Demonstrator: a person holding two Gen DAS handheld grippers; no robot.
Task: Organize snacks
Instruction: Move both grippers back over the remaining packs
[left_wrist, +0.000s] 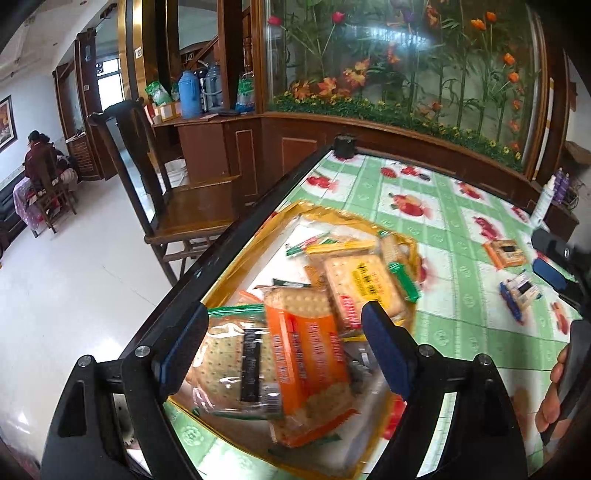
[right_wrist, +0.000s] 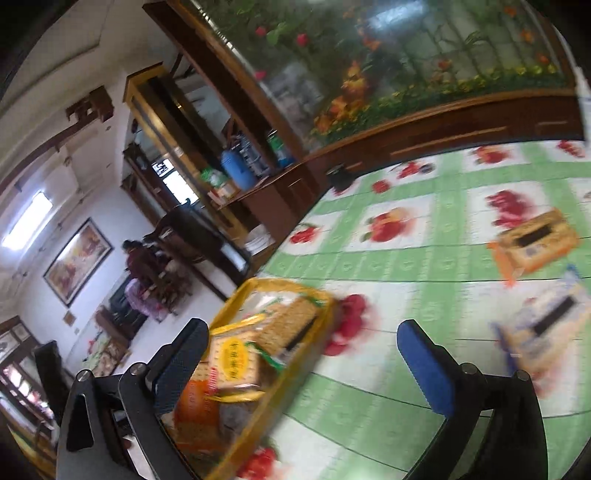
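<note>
Gathering step: shallow yellow-rimmed tray (left_wrist: 236, 280) at the table's near left edge holds cracker packets, left gripper (left_wrist: 284, 350) spread empty above them, right gripper (right_wrist: 306, 365) spread empty; next likely fetching orange-wrapped packet (right_wrist: 533, 243) lying well apart.

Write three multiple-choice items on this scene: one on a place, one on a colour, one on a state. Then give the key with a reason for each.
1. Where do the two loose snack packs lie?
A. On the tablecloth, outside the tray
B. On the wooden chair
C. Inside the tray

2. What colour is the tray's rim?
A. Blue
B. Gold-yellow
C. Black

3. How does the left gripper stand?
A. Shut on a pack
B. Open, nothing held
C. Out of view

Key: 1 A, the orange pack and the blue pack rest on the tablecloth, apart from the tray. 2 B, its rim shows gold-yellow. 3 B, the left gripper has its fingers spread above the tray's cracker packs.
</note>
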